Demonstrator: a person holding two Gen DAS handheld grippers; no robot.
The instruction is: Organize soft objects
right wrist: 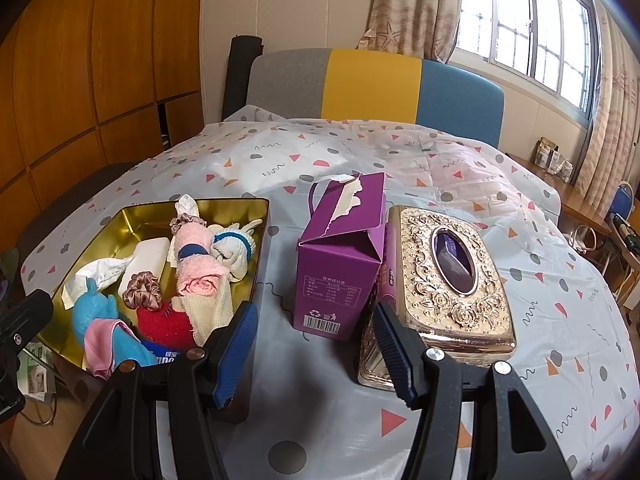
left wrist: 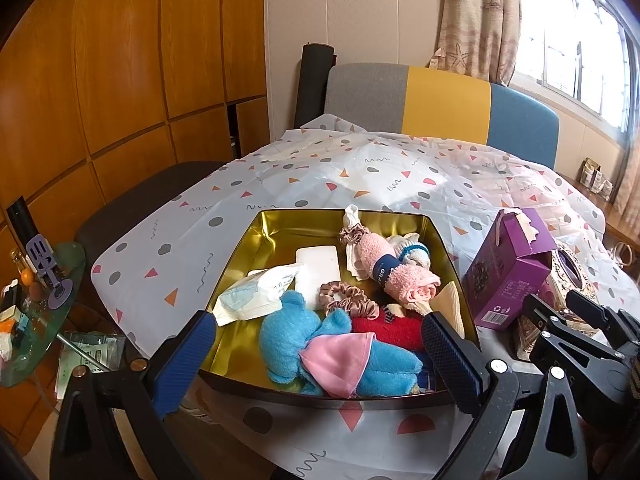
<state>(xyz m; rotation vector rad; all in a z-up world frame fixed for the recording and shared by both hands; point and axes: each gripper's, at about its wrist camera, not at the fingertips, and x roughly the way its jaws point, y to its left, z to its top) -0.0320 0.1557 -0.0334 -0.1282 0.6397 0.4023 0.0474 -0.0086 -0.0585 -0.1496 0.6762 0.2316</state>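
A gold metal tin (left wrist: 280, 224) (right wrist: 120, 220) sits on the patterned tablecloth and holds soft things: a blue plush toy (left wrist: 288, 332) (right wrist: 90, 312) with a pink cloth (left wrist: 336, 356), a rolled pink towel (left wrist: 396, 276) (right wrist: 196, 268), a red plush piece (left wrist: 384, 330), a satin scrunchie (left wrist: 348, 300) (right wrist: 142, 290), a tissue pack (left wrist: 256, 292) and a white sock bundle (right wrist: 232, 250). My left gripper (left wrist: 316, 348) is open and empty above the tin's near edge. My right gripper (right wrist: 316, 352) is open and empty, in front of the purple box (right wrist: 340, 264).
The purple carton (left wrist: 508, 276) stands right of the tin, with an ornate gold tissue box (right wrist: 448, 276) beside it. A grey, yellow and blue sofa back (right wrist: 372, 84) lies behind the table. A glass side table (left wrist: 36, 312) with clutter stands at the left.
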